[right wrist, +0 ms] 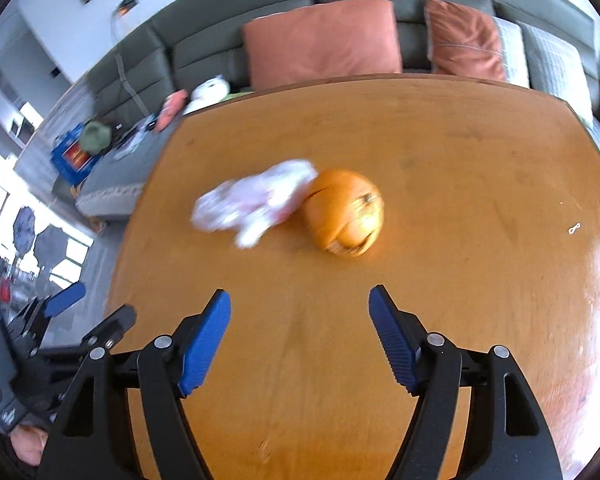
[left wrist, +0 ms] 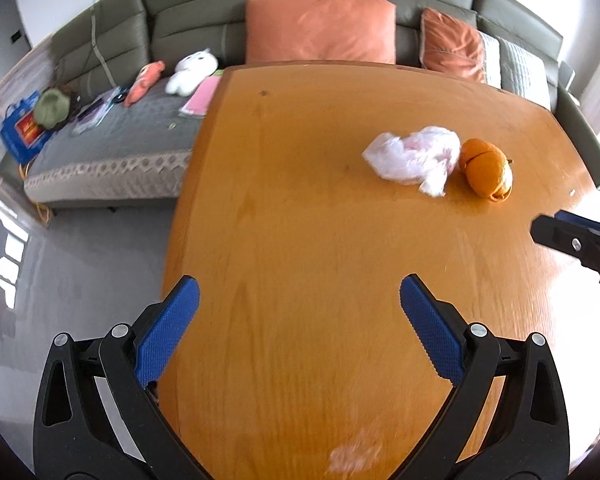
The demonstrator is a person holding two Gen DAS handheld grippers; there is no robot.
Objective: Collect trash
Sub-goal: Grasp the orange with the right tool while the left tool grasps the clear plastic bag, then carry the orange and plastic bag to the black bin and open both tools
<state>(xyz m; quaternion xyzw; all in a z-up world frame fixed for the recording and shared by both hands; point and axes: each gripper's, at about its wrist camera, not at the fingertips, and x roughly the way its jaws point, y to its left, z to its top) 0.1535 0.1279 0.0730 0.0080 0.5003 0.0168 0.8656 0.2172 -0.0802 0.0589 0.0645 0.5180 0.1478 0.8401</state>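
Both tongs, left [left wrist: 299,300] and right [right wrist: 300,312], hover spread above the table [left wrist: 300,220].

The wooden worktop [left wrist: 300,208] has an orange-brown grain and rounded corners. On it lie a crumpled white plastic wrapper [left wrist: 414,158] and an orange peel [left wrist: 486,170], touching side by side. A tiny white scrap [right wrist: 574,228] rests well apart near the right edge.

Crumpled wrapper [left wrist: 414,159] touching orange peel [left wrist: 487,171]
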